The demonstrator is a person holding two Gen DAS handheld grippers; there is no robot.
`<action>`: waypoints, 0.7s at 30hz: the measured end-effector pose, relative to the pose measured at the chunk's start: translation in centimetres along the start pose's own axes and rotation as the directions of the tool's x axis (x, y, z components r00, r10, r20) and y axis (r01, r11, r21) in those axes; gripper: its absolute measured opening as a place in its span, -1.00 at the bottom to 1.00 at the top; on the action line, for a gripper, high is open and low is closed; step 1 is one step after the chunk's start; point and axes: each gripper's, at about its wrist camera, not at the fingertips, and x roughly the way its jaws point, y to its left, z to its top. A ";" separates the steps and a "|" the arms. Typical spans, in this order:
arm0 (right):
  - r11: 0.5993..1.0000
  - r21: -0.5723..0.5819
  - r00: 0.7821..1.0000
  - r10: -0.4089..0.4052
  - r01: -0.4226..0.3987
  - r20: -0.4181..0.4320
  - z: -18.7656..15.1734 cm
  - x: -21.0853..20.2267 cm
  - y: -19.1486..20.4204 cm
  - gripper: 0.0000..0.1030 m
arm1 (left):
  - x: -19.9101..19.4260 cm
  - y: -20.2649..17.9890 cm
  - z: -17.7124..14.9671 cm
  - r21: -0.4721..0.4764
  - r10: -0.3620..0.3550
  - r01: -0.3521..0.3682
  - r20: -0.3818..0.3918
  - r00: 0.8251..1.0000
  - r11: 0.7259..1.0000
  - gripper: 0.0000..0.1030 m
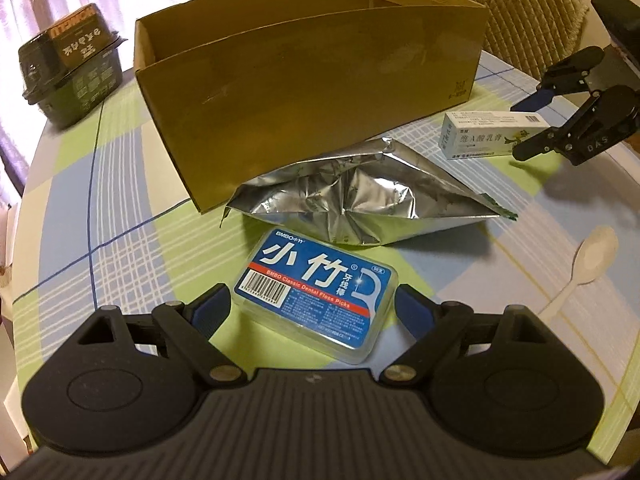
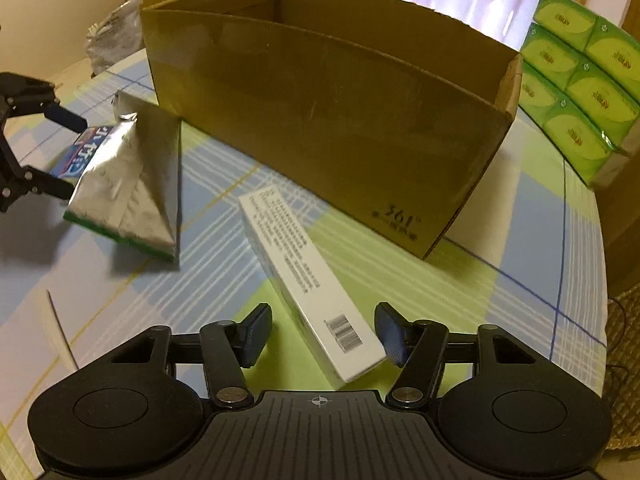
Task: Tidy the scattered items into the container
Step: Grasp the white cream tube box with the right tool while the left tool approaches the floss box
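An open cardboard box [image 1: 304, 92] [image 2: 332, 120] stands on the checked tablecloth. A silver foil pouch [image 1: 360, 196] [image 2: 132, 184] lies against its front wall. Nearer lies a blue dental floss pick case [image 1: 316, 300] [image 2: 78, 156], its near end between the fingers of my open left gripper [image 1: 314, 314] [image 2: 66, 156]. A long white medicine carton [image 2: 308, 284] [image 1: 492, 136] lies flat to the right. My open right gripper [image 2: 324, 334] [image 1: 528, 128] straddles the carton's near end; its right pad looks close to the carton's corner. A white plastic spoon [image 1: 580, 272] lies at the right.
A dark instant-noodle bowl [image 1: 72, 64] sits at the table's far left. Green tissue packs [image 2: 580, 80] are stacked to the right of the box. A chair back [image 1: 520, 16] stands behind the table, and a crumpled plastic bag [image 2: 114, 36] lies at its far edge.
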 end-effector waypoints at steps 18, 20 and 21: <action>0.990 0.126 0.998 0.067 -0.064 -0.020 -2.9 -2.1 1.1 -0.10 | -1.1 -0.7 0.2 0.093 0.061 -0.062 0.013 0.998 0.994 0.77; 0.989 0.135 0.998 0.069 -0.069 0.005 -3.1 -2.2 1.1 0.34 | -0.5 -0.6 0.6 0.138 0.040 -0.042 0.013 0.999 0.990 0.77; 0.988 0.137 0.997 0.073 -0.074 0.013 -3.1 -2.3 1.1 0.34 | -0.3 -0.7 0.7 0.153 0.025 -0.026 0.010 1.000 0.988 0.77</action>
